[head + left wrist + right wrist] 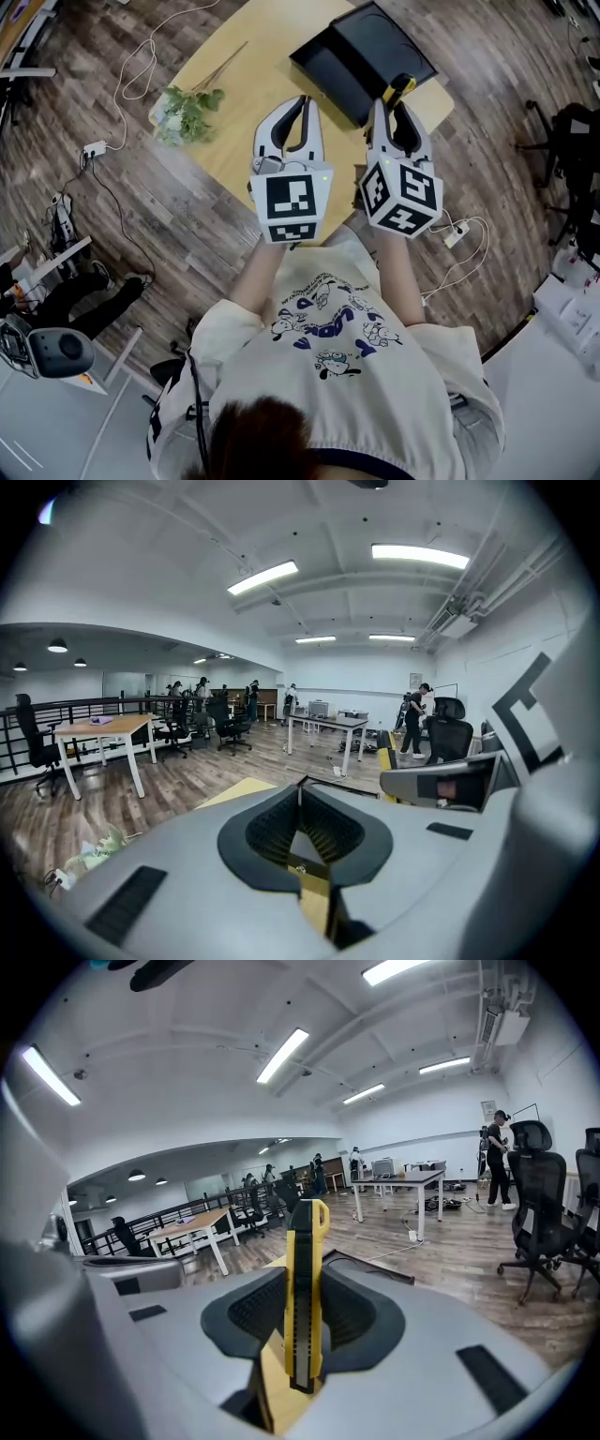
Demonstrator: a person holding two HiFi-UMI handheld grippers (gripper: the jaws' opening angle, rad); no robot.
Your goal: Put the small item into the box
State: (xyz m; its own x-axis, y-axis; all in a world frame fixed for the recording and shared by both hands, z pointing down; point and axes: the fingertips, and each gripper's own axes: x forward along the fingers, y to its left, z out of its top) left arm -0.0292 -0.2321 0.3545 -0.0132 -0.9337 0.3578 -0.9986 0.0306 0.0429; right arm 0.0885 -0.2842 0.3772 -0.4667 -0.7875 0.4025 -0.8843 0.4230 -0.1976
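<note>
A yellow and black utility knife (401, 86) stands upright between the jaws of my right gripper (394, 105), which is shut on it. In the right gripper view the knife (305, 1297) rises well above the pads of that gripper (305, 1274). An open black box (366, 56) lies on the yellow table (253, 66), just beyond the right gripper's tips. My left gripper (302, 99) hovers over the table beside the right one, left of the box. Its jaws (300, 789) meet at the tips with nothing between them.
A green leafy sprig (187, 111) lies at the table's left edge. White cables (131, 66) and a power strip (457, 234) lie on the wooden floor around the table. A black office chair (572, 141) stands to the right.
</note>
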